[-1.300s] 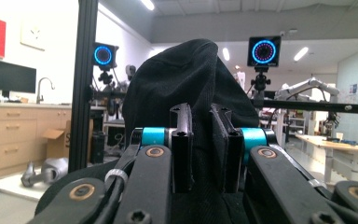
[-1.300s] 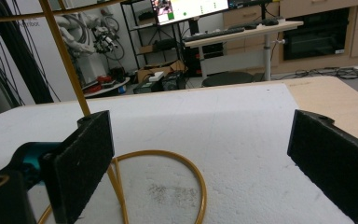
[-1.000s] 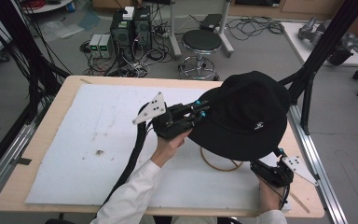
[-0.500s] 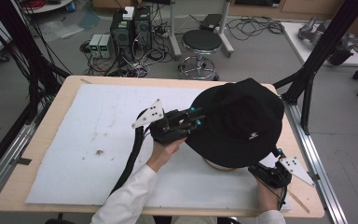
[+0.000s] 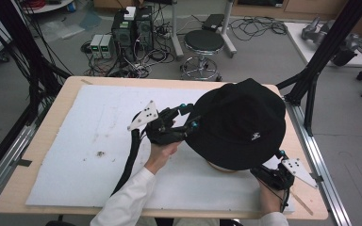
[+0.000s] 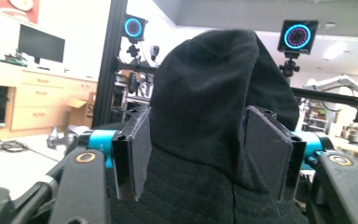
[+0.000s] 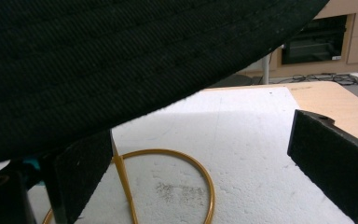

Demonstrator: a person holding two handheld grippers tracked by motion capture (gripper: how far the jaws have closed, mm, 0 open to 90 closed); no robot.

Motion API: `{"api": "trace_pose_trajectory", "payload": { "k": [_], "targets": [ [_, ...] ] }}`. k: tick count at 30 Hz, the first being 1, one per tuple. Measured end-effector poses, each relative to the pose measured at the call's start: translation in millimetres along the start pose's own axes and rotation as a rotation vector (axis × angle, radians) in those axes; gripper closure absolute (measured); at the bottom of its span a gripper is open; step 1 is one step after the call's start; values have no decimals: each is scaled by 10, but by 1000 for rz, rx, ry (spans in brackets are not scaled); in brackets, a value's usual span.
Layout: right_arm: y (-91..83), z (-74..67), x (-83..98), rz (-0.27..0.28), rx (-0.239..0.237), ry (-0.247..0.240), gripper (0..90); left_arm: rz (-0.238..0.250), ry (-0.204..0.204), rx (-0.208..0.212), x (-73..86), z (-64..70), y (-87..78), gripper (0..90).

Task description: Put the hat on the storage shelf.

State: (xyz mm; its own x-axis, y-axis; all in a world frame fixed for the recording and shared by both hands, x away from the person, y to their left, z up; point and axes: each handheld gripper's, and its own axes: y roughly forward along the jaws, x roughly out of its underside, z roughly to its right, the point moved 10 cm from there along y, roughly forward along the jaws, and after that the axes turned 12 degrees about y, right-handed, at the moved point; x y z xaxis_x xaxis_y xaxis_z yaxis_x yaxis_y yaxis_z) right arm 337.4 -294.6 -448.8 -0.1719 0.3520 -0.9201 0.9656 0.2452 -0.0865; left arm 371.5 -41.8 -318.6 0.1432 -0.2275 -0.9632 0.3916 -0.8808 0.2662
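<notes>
The black hat (image 5: 240,125) sits on a yellow wire stand (image 7: 168,186) toward the right of the desk (image 5: 52,117), over the white foam sheet (image 5: 89,141). In the high view its crown rises above the brim and hides nearly all of the stand; a sliver of the stand's base shows under the near edge of the brim.

The left gripper (image 5: 188,117) lies just beside the hat's left side, its jaws pointing into the fabric. In the left gripper view the hat (image 6: 214,107) stands between the two pads (image 6: 140,154), its crown bulging up past them. The jaws have just been opening and now stand fairly wide; the fabric looks to brush both pads, though I cannot tell for certain whether they press on it or merely flank it.

The right gripper (image 5: 268,172) sits low at the hat's near right edge, tucked under the brim. In the right gripper view its jaws are wide apart with nothing clamped: the brim (image 7: 121,60) hangs overhead, and the stand's ring lies on the foam ahead, its upright wire just beside the left pad (image 7: 81,172).
</notes>
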Motion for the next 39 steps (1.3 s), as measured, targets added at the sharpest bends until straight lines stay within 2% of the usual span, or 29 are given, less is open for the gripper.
{"api": "trace_pose_trajectory", "payload": {
  "k": [1,3,11,17,18,19,20,21,27,28,29,30,33,35,39],
  "targets": [
    [-1,1,1,-2,-2,1,62,-3,6,-18,-23,-21,-28,367],
    [2,5,-5,3,-2,-1,62,-5,11,-19,-32,-27,-45,361],
    [-2,15,-9,4,0,0,62,5,26,-77,-139,-128,-169,320],
    [5,11,-4,2,-2,-1,62,-20,99,-184,-223,-271,-358,281],
    [7,9,-2,0,-4,-1,62,-17,121,-224,-272,-320,-439,272],
    [8,8,-1,-1,-3,0,62,-18,131,-243,-296,-345,-480,269],
    [8,8,-1,-1,-3,0,62,-18,131,-243,-296,-345,-480,269],
    [11,9,1,-1,-3,2,62,-17,138,-275,-349,-393,-556,268],
    [19,19,0,-3,-3,-4,62,-17,162,-346,-468,-495,-739,269],
    [16,14,5,-8,-1,0,62,-24,169,-363,-477,-519,-778,269],
    [17,12,4,-7,-2,-5,62,-54,173,-391,-471,-573,-854,283],
    [17,6,3,-6,-5,-7,62,-54,173,-391,-471,-573,-854,282],
    [15,3,3,-6,-2,-9,62,-93,191,-447,-449,-652,-972,278],
    [18,2,6,-7,-3,-14,62,-121,209,-498,-435,-722,-1071,272],
    [18,9,2,-4,3,-14,62,-156,219,-554,-433,-833,-1190,261]
  ]
}}
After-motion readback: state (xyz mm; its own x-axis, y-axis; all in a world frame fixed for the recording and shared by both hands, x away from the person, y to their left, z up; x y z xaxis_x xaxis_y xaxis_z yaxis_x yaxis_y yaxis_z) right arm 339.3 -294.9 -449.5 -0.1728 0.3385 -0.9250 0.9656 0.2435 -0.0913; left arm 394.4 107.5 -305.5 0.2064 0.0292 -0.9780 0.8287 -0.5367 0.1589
